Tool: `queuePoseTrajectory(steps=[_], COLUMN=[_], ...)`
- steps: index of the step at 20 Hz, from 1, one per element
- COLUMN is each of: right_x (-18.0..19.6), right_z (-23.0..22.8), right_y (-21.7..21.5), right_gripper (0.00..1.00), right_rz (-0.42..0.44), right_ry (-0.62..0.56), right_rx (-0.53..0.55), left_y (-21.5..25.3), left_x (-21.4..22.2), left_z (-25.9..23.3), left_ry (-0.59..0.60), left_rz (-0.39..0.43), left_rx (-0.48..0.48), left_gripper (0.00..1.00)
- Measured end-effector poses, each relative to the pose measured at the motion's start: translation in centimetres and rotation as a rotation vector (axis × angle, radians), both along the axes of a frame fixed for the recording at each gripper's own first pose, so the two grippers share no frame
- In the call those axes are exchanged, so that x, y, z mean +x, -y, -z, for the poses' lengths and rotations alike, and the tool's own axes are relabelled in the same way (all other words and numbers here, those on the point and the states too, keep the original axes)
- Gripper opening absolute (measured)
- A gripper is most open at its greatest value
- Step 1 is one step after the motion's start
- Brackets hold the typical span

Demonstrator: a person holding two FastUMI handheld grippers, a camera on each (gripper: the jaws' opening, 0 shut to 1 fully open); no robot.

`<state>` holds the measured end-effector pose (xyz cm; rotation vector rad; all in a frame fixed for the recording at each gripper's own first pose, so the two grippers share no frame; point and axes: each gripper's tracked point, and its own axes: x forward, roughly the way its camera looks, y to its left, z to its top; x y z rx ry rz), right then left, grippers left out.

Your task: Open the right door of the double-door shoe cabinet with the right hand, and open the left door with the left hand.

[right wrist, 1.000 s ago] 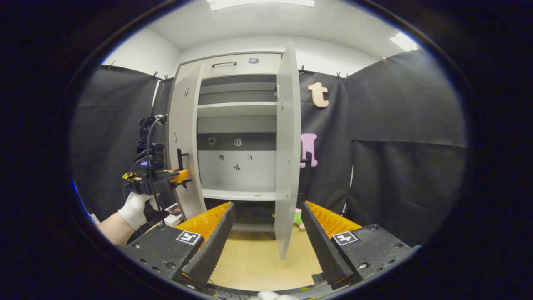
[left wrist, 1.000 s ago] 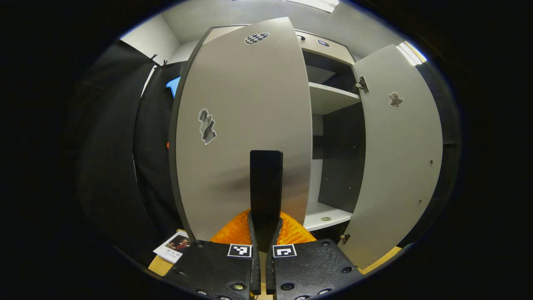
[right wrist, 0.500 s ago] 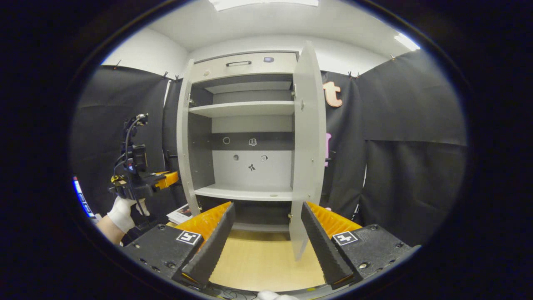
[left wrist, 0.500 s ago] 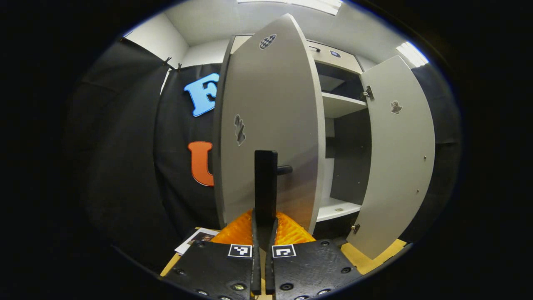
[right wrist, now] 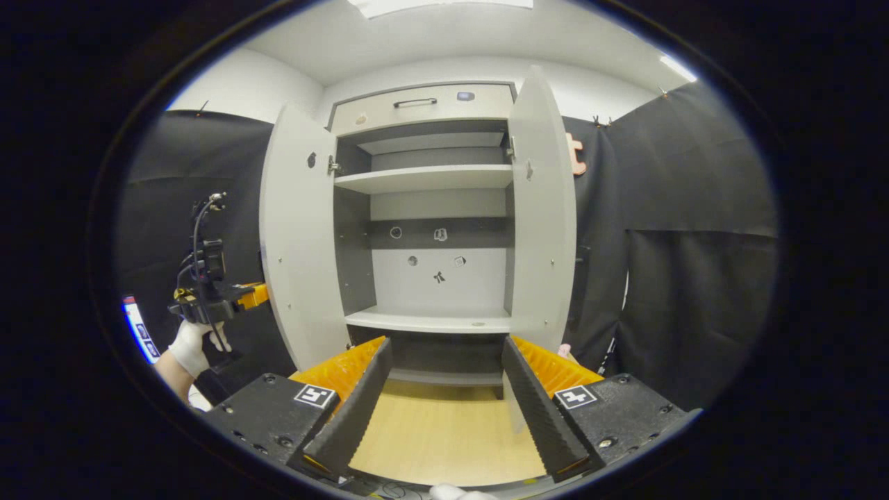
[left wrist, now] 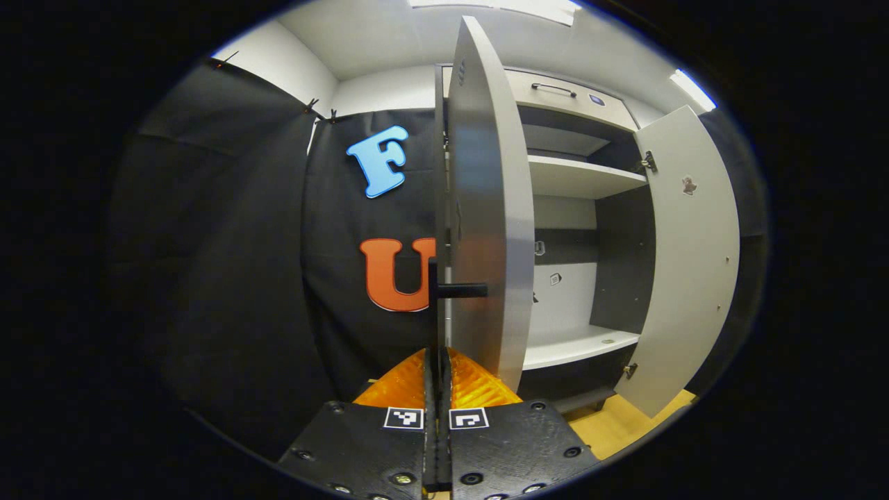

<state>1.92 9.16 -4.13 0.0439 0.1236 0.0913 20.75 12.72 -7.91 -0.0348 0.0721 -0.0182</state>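
Grey, flat-panelled board formed the double-door shoe cabinet [right wrist: 424,208], which stood against the booth's cloth wall with both leaves swung outward. Left door [left wrist: 486,208] was seen nearly edge-on in the left gripper view; the same door stood open at the cabinet's left side in the right gripper view. Right door [right wrist: 542,208] stood open at the cabinet's right side. Each door was judged a stiff, light panel that turns freely on its hinges [left wrist: 646,163], with a smooth face that offers little to pinch; the sensible hold was the dark bar handle [left wrist: 451,289] projecting from the left door's outer face near its free edge.

Left gripper [left wrist: 437,361] was clenched with its fingers pressed together around the vertical part of that handle, level with the cabinet's lower shelf [left wrist: 576,344]; it pointed along the door's plane, so the door's edge ran straight up from between the fingers. In the right gripper view this tool and the gloved hand [right wrist: 191,340] holding it sat to the outside of the left door, well clear of the cabinet's interior.

Right gripper [right wrist: 444,389] was released, its jaws spread wide and holding nothing. It was held back from the cabinet, facing the interior squarely, over the pale wooden floor [right wrist: 437,437] in front of the cabinet's base. Small stickers [right wrist: 439,276] marked the cabinet's back panel.
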Motion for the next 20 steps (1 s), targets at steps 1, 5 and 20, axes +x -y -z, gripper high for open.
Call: queuePoseTrajectory(steps=[1,5,20], right_x=[0.1,0.6,0.7], right_z=[0.0,0.0,0.1], right_y=[-0.4,-1.6,-1.5], right_gripper=[1.0,0.99,1.0], right_rz=[-0.009,-0.032,-0.027], right_ry=[-0.002,-0.005,-0.005], right_rx=[-0.001,-0.005,0.004], left_y=[-1.2,-0.8,-0.7], left_x=[0.2,0.1,-0.3], left_z=[0.2,0.1,0.4], left_ry=[-0.005,0.004,-0.003], left_rz=[-0.005,0.069,0.021], left_rx=[-0.012,-0.022,0.022], left_gripper=[0.0,0.0,0.0])
